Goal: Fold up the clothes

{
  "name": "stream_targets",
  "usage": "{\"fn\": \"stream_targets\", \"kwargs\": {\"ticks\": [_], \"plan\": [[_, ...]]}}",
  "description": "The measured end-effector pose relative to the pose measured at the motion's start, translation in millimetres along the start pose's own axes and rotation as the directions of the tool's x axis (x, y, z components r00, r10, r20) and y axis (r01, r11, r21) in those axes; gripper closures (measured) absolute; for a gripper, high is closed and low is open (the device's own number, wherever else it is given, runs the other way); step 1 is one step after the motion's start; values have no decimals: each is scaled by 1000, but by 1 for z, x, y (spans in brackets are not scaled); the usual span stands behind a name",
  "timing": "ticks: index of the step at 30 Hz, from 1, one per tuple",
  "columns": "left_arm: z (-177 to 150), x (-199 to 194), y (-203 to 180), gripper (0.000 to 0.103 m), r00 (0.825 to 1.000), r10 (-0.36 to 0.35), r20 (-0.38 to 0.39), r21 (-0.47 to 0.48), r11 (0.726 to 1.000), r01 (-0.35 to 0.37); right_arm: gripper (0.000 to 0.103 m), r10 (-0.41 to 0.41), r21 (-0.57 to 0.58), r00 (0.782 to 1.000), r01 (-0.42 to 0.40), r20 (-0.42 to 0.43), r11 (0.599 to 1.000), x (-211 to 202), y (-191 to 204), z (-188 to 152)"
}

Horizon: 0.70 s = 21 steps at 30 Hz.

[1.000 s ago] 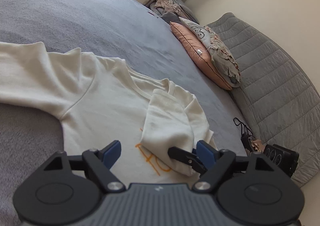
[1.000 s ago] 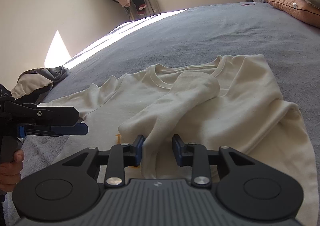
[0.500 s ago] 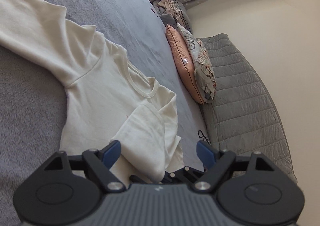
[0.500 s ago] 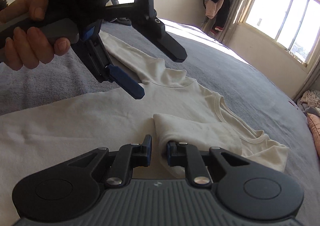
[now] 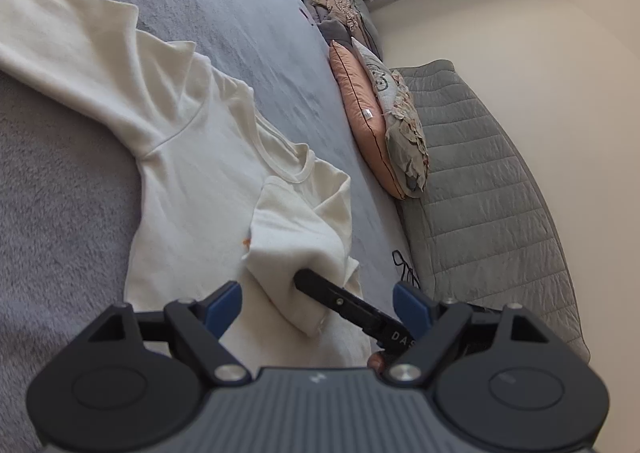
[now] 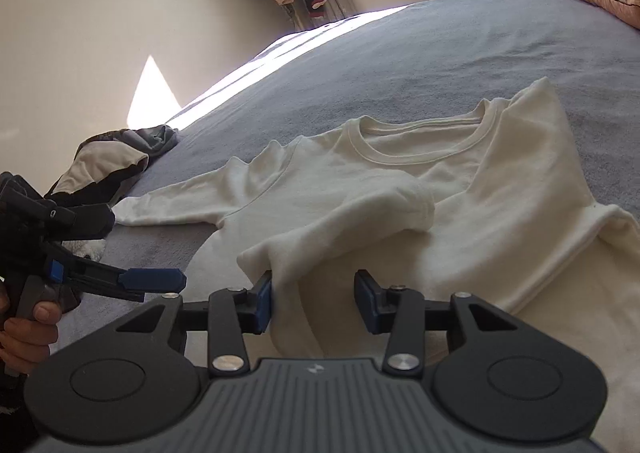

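The cream long-sleeved knit sweatshirt lies front-up on the grey fleece-covered bed. One sleeve is already folded across the chest; the other sleeve lies spread, and the body folds seem still to come. The right tongs are opening, the cuff between them. The left tongs gape wide, empty. Only the right view shows the dark clothes heap; only the left shows the pink pillow.

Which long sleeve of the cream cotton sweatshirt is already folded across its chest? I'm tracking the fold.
The sleeve beside the right gripper, whose jaws are opening around its cuff. The other sleeve lies stretched out on the grey bedspread.
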<state>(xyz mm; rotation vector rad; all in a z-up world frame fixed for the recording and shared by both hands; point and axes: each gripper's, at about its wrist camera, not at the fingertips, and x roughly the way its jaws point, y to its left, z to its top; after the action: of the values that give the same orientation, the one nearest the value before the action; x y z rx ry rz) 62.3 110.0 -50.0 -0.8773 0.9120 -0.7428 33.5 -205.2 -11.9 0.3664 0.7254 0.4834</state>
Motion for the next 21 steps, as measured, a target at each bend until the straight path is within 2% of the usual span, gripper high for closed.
{"fn": "stream_targets", "kwargs": {"ticks": [3,7,10,12,13,16,17,19,21], "plan": [[-1,-3,1,20,1000,-3,3,-7,1000,3,58,53,120,999,-54,7,991,7,-6,-1],[-4,-9,3,20,1000,-8,7,-20,1000,8,58,126,195,992,-127,17,973,6,-4,2],[-7,-12,4,20,1000,-4,3,-23,1000,4,57,112,204,992,-120,53,972,1,1,5],[-10,-15,4,20,1000,-1,0,-25,1000,1,61,116,140,991,-124,67,982,-1,11,5],[-11,-16,5,20,1000,-4,-1,-30,1000,4,68,133,80,989,-138,62,987,-2,19,6],[-13,-23,9,20,1000,-19,4,-51,999,19,69,163,-135,986,-159,19,978,-6,49,3],[-14,-26,11,19,1000,-25,9,-61,998,26,69,160,-201,987,-156,5,967,-6,59,0],[-17,-32,15,19,999,-39,22,-82,996,41,69,144,-369,989,-150,-43,917,-7,80,-9],[-19,-37,20,19,998,-53,33,-103,993,56,70,126,-463,987,-158,-100,872,-6,91,-19]]}}
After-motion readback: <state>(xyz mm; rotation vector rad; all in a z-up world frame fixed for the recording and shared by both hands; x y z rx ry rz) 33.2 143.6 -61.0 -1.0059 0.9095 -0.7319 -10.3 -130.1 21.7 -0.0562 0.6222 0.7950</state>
